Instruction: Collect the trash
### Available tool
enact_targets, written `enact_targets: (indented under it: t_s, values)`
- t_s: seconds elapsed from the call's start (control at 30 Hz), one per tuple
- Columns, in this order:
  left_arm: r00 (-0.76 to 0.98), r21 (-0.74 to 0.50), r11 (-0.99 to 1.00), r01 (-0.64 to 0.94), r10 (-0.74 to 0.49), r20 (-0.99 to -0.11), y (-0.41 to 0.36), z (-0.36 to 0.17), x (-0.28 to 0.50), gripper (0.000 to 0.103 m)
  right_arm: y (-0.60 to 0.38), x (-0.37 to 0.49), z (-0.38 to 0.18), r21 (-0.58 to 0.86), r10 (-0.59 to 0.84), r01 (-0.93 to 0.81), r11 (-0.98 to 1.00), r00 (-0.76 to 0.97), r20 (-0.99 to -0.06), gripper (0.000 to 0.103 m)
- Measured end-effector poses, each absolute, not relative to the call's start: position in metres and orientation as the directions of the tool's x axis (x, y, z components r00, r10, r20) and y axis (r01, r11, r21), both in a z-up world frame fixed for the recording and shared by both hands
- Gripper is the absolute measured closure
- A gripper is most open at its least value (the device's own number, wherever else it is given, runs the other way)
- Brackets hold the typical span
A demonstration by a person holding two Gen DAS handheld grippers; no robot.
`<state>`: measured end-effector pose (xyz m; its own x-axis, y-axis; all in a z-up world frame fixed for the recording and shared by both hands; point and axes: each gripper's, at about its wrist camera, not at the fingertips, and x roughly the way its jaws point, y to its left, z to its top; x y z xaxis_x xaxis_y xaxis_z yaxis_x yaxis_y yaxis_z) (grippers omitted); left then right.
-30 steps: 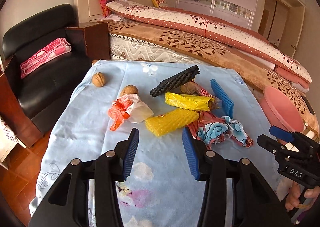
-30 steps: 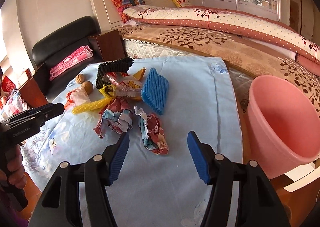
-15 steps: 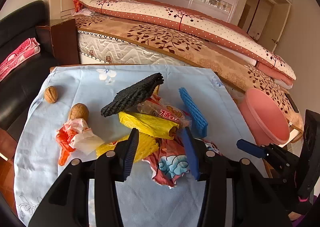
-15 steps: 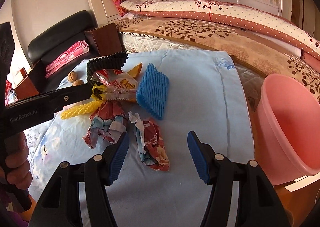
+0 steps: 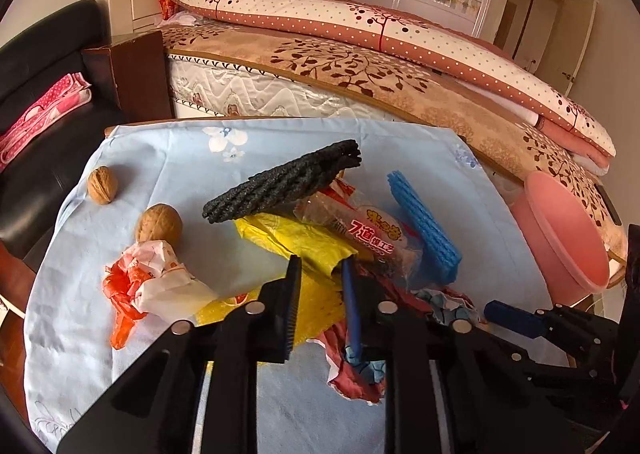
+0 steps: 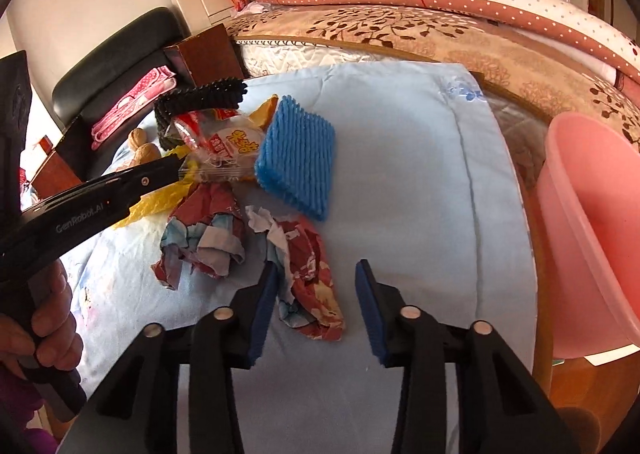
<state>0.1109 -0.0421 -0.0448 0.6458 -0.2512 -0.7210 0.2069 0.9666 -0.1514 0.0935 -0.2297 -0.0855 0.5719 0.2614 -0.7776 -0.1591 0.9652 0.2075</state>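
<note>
Trash lies in a heap on a table with a light blue cloth (image 5: 168, 158). My left gripper (image 5: 320, 300) is partly closed around the yellow foam net (image 5: 316, 302), just under a yellow plastic bag (image 5: 296, 238). A black foam net (image 5: 284, 182), a clear snack wrapper (image 5: 368, 234) and a blue foam net (image 5: 424, 230) lie beyond it. My right gripper (image 6: 316, 306) is open over a crumpled red and blue wrapper (image 6: 308, 278). Another crumpled wrapper (image 6: 204, 238) lies to its left. The blue foam net (image 6: 298, 162) also shows in the right wrist view.
A pink bin (image 6: 596, 230) stands off the table's right edge; it also shows in the left wrist view (image 5: 560, 242). Two walnuts (image 5: 103, 185) (image 5: 159, 222) and an orange and white wrapper (image 5: 148, 286) lie at the left. A bed (image 5: 360, 66) and a black sofa (image 5: 44, 110) stand behind.
My left gripper moved forward and down onto the yellow foam net and its jaws narrowed. My right gripper moved forward over the red and blue wrapper and stayed open.
</note>
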Motion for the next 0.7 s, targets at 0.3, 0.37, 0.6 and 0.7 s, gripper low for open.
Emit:
enact_targets:
  t_s: [0.3, 0.37, 0.6, 0.7]
  values:
    - [0.682, -0.176, 0.964, 0.197, -0.264, -0.682, -0.028, -0.023, 0.085, 0.097, -0.227, 0.078, -0.078, 0.214, 0.284, -0.187, 0.959, 0.594, -0.753, 0.084]
    - [0.693, -0.164, 0.964, 0.208, -0.264, -0.671, -0.027, -0.016, 0.075, 0.098, -0.230, 0.073, -0.075, 0.224, 0.290, -0.184, 0.957, 0.602, -0.744, 0.084]
    - [0.708, -0.173, 0.951, 0.257, -0.307, -0.636, -0.033, 0.005, 0.048, 0.098, -0.238, 0.058, -0.055, 0.243, 0.302, -0.182, 0.953, 0.649, -0.699, 0.084]
    - [0.719, -0.167, 0.943, 0.289, -0.329, -0.612, -0.042, 0.017, 0.042, 0.098, -0.243, 0.053, -0.046, 0.246, 0.298, -0.174, 0.953, 0.670, -0.680, 0.084]
